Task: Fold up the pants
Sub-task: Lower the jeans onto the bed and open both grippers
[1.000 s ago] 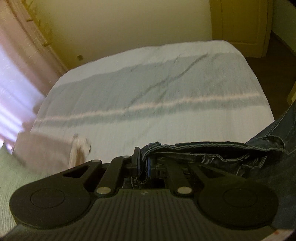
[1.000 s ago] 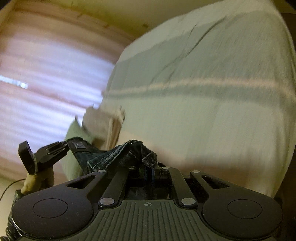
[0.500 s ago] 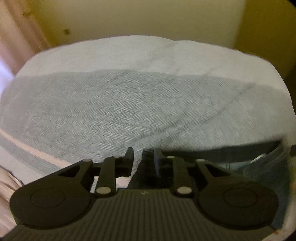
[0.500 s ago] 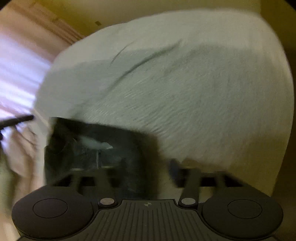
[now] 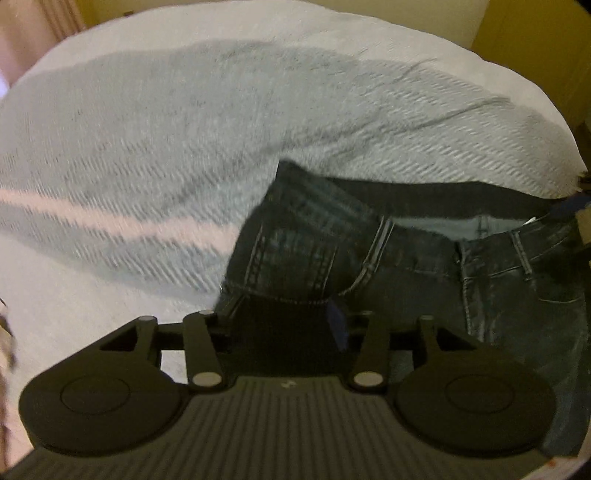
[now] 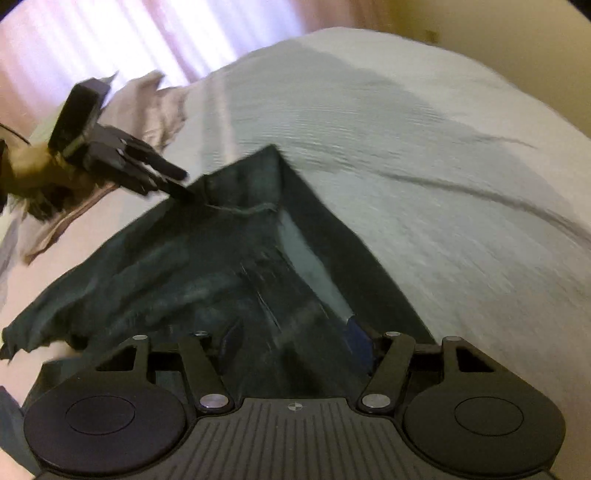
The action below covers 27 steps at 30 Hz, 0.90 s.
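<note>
Dark blue jeans (image 5: 406, 266) lie spread on the pale striped bedspread (image 5: 147, 147), waistband and front pockets facing up. My left gripper (image 5: 280, 317) stands wide open at the jeans' left waist corner, with denim lying between its fingers. In the right wrist view the jeans (image 6: 221, 266) run away from the camera to a corner. My right gripper (image 6: 293, 343) is wide open over the near waist edge. The left gripper (image 6: 177, 181) shows there too, with its tips at the far corner.
A hand (image 6: 29, 166) holds the left gripper at the far left. A crumpled beige cloth (image 6: 155, 107) lies by the bed's edge below a bright curtain (image 6: 110, 37). The bedspread (image 6: 424, 155) stretches bare beyond the jeans. A yellow wall (image 5: 524, 33) stands behind the bed.
A second ago both grippers were shut on the jeans' waistband, holding it above the bed. The jeans now lie on the bedspread and both grippers have opened wide.
</note>
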Tool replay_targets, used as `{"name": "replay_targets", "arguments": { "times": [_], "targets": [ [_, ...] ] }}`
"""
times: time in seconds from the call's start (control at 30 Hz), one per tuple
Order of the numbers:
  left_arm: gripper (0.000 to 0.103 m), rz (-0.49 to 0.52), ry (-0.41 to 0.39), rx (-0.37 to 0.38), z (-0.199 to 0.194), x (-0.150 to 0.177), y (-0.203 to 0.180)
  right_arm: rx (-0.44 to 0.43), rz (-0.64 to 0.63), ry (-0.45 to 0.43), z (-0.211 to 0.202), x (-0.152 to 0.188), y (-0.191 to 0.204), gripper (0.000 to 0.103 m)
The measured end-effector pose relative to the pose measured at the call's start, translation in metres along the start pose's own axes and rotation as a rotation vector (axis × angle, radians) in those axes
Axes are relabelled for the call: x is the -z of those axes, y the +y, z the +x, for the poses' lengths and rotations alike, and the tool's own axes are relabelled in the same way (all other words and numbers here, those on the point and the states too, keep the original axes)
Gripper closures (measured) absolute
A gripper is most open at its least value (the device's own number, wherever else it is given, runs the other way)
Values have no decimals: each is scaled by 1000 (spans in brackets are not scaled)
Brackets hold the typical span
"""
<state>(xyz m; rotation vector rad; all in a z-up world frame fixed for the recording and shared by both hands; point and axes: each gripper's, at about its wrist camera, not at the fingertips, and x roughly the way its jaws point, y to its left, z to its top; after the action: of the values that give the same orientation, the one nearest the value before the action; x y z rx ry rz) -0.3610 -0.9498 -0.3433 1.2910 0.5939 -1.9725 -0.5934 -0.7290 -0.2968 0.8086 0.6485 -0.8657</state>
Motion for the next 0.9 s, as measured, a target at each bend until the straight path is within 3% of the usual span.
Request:
{"name": "replay_targets", "arguments": {
  "times": [0.17, 0.3, 0.33, 0.4, 0.47, 0.63, 0.73, 0.8, 0.9],
  "targets": [
    [55, -1, -31, 27, 7, 21, -6, -77, -161, 111, 80, -33, 6, 43],
    [53, -14, -36, 5, 7, 43, -4, -101, -208, 170, 100, -42, 5, 46],
    [53, -44, -40, 1, 7, 48, -2, -117, -191, 183, 100, -43, 4, 71],
    [53, -101, -48, 1, 4, 54, 1, -138, -142, 209, 97, -46, 0, 85],
    [53, -108, -53, -7, 4, 54, -1, -127, -145, 197, 85, -49, 3, 88],
    [53, -82, -117, -38, 3, 30, -5, -83, -155, 80, 55, -82, -14, 88],
    [53, -124, -136, -58, 11, 18, -1, -42, -165, 109, 77, -84, -25, 88],
    [53, -142, -133, -73, 13, 19, -1, -42, -94, 158, 95, -77, -36, 86],
    [53, -179, -120, -86, -2, 37, -6, -32, -8, 127, 90, -71, -42, 74]
  ]
}}
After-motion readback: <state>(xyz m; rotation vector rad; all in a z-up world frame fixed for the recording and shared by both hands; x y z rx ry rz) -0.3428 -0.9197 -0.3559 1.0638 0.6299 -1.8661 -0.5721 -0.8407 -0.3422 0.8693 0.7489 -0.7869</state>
